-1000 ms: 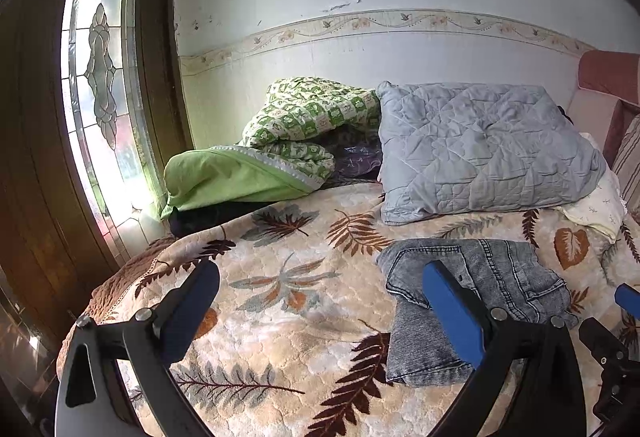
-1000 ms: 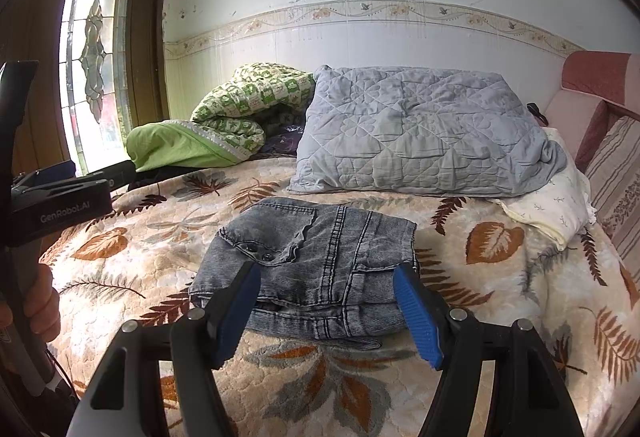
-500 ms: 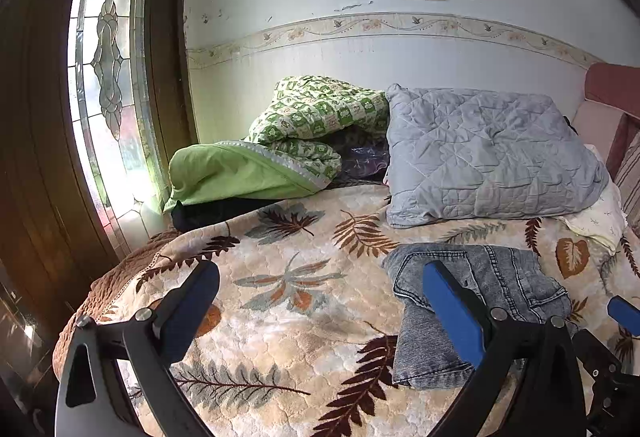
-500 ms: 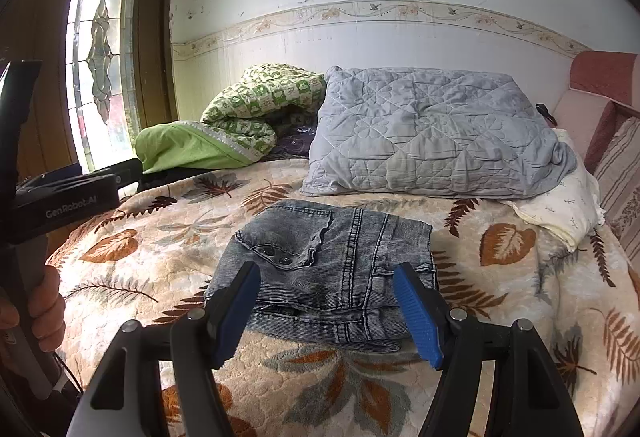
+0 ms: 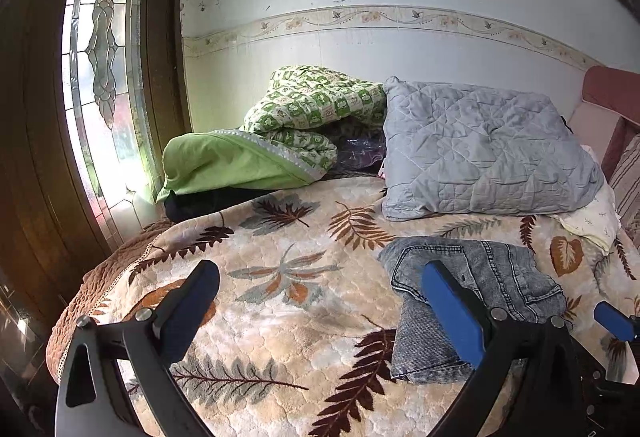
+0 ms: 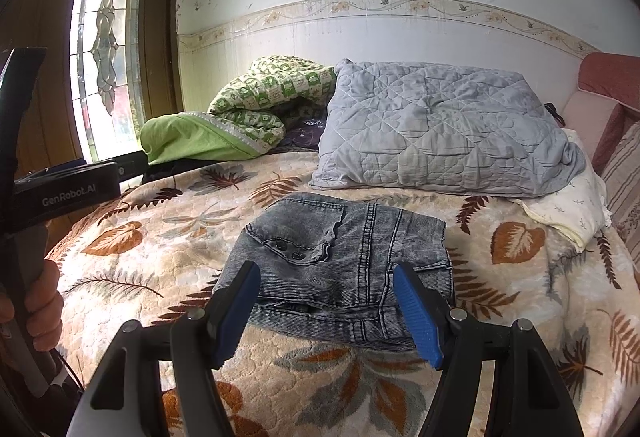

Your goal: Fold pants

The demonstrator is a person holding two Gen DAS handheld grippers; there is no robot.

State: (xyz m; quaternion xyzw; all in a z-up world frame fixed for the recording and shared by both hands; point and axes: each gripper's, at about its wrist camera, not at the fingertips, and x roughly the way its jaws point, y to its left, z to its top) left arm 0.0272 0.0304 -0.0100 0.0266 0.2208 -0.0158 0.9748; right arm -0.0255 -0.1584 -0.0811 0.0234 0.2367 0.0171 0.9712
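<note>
On the leaf-patterned bed, the folded grey jeans lie just beyond the right gripper, both grippers' jaws apart and empty, the left gripper to the jeans' left.

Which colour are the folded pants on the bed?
Washed grey denim pants with darker seams, clearest in the right wrist view.

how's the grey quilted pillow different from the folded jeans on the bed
The pillow is pale grey, puffy and stitched in a quilted pattern; the jeans are darker, mottled grey denim with seams and snaps. The pillow leans up toward the wall; the jeans lie flat in a compact fold, nearer the open right gripper. The pillow looks larger. Both rest on the leaf-print blanket.
</note>
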